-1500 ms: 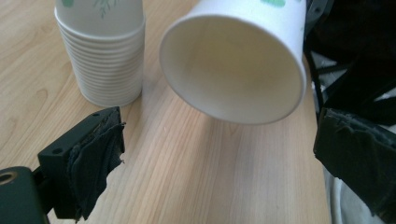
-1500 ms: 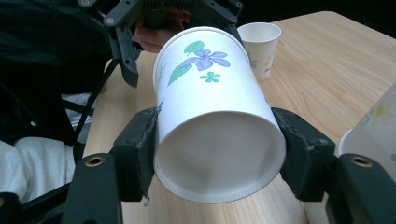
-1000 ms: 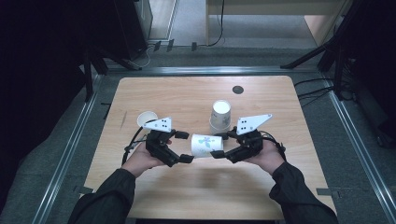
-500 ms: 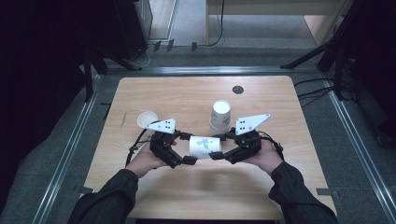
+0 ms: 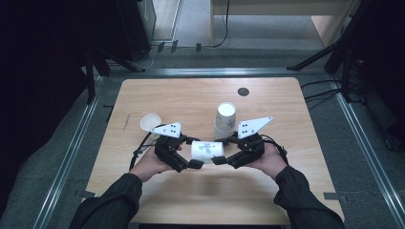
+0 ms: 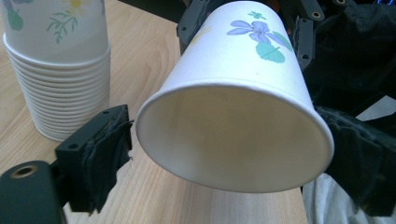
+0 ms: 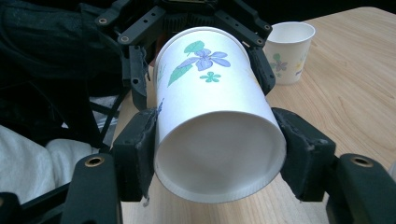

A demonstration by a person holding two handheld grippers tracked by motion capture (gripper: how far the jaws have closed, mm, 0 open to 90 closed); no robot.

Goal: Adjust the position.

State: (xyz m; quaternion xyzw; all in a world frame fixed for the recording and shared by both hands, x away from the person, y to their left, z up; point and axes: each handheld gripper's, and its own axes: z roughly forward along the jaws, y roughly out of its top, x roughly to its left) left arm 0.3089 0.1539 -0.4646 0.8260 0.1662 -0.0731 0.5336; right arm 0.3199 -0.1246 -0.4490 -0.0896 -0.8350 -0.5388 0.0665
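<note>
A white paper cup (image 5: 207,149) with a purple flower print lies on its side just above the table, between my two grippers. My right gripper (image 5: 221,150) is shut on its base end; in the right gripper view the pads (image 7: 136,144) press both sides of the cup (image 7: 215,116). My left gripper (image 5: 193,152) stands open around the rim end. In the left gripper view the cup's mouth (image 6: 233,140) faces the camera, and a narrow gap shows beside the left pad (image 6: 100,154).
A tall stack of the same cups (image 5: 225,119) stands upside down just behind the right gripper. One upright cup (image 5: 150,121) stands behind the left gripper. A small black disc (image 5: 243,91) lies at the back of the wooden table (image 5: 191,100).
The left gripper has edged a little to the right, closer around the cup's rim. The right gripper keeps its hold on the cup.
</note>
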